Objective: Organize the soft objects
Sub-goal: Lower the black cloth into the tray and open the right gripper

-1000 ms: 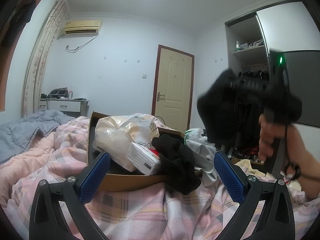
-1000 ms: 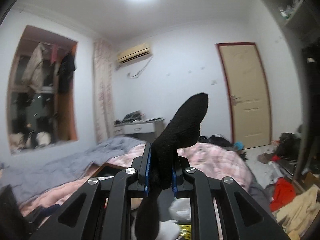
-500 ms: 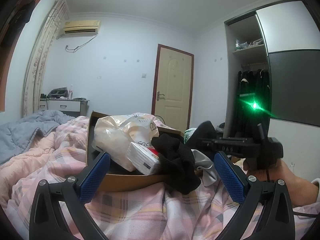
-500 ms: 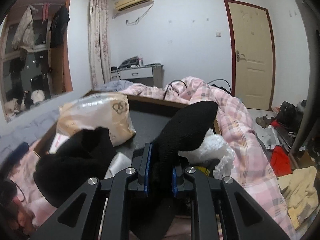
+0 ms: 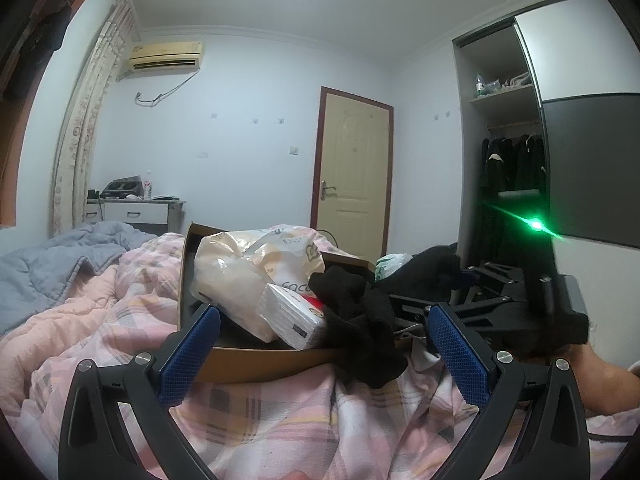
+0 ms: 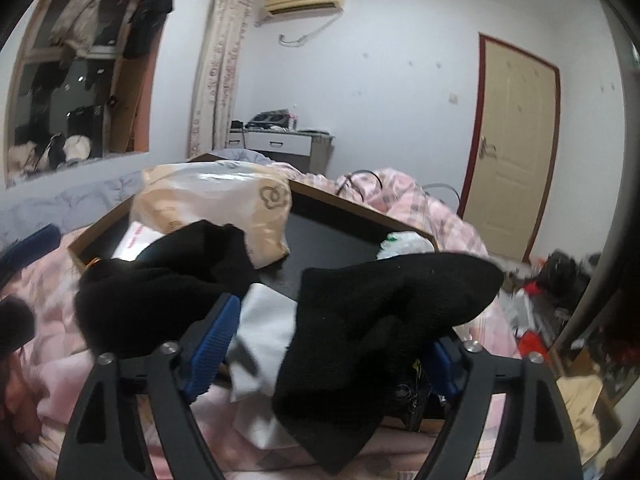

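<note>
We find a bed (image 5: 120, 320) under a pink plaid quilt carrying the work, and on it an open cardboard box (image 6: 360, 216) with a dark floor. At the box's far-left corner lies a beige plastic bag (image 6: 216, 204); against it, toward the near edge, is a white tissue pack (image 5: 292, 316). A black garment (image 6: 160, 280) is heaped over the box's near-left corner and spills onto the quilt. A white cloth (image 6: 264, 320) lies at the near edge, and a white-green bag (image 6: 404, 242) sits at the far-right edge.

The black sock (image 6: 384, 312) is the item in hand. It lies draped over the near edge of the box, its toe pointing right and away and its cuff hanging down toward the camera between the fingers.

The right gripper (image 6: 320, 352) is opening. The sock is between its blue pads but lies against the right one only; the left pad stands clear. We judge the sock released.

The left gripper (image 5: 320, 352) stands wide open with nothing in it, facing the box's near edge from the quilt.

In our judgement, the right hand is much the nearer to the sock, whose long axis runs diagonally across that gripper's gap. Drawing straight back risks dragging the cuff out of the box.
</note>
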A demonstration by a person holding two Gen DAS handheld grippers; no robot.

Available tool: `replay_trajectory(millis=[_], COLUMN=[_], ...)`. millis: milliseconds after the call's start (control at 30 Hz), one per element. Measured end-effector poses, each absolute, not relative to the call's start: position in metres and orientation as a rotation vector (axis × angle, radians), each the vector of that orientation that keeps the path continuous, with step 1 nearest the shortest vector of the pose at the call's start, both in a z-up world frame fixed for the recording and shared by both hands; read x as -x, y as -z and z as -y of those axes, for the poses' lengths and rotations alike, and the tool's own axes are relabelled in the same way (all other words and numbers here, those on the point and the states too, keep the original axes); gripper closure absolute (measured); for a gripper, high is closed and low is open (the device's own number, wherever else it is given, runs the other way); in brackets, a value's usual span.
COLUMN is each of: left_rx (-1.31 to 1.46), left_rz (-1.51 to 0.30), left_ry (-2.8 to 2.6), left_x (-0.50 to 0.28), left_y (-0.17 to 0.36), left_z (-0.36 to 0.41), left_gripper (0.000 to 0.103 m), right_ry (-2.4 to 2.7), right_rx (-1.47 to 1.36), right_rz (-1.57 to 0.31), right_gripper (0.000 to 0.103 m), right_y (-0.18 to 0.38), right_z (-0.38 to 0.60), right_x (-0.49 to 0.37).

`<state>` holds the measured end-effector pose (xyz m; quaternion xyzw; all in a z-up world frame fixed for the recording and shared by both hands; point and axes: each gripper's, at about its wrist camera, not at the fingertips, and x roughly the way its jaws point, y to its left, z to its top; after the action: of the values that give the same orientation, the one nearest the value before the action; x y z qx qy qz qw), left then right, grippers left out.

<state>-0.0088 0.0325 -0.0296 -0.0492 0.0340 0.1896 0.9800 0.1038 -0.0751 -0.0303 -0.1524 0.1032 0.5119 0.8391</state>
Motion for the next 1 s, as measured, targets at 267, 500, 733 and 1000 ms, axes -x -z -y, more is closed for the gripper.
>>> replay_trajectory(millis=[267,500,733,1000], left_rx=[0.101,0.095,0.085,0.082], left_rz=[-0.067,-0.06,-0.058,-0.052], left_ry=[-0.403,-0.435,-0.439,-0.428], left_x=[0.01,0.012,0.012,0.012], left_y=[0.03,0.028,0.029,0.029], left_z=[-0.033,-0.03,-0.028,-0.027], left_gripper=[0.0,0.0,0.0,0.0], right_ry=[-1.057,-1.067,-1.112,-1.166], right_rx=[0.403,0.344,0.265,0.124], right_rz=[-0.124,-0.143,-0.204,-0.358], right_gripper=[0.004,0.001,0.001,0.001], right_y=[0.031,0.029,0.032,0.039], right_z=[0.077,0.092,0.105,0.107], right_x=[-0.091,-0.099,-0.109,-0.139])
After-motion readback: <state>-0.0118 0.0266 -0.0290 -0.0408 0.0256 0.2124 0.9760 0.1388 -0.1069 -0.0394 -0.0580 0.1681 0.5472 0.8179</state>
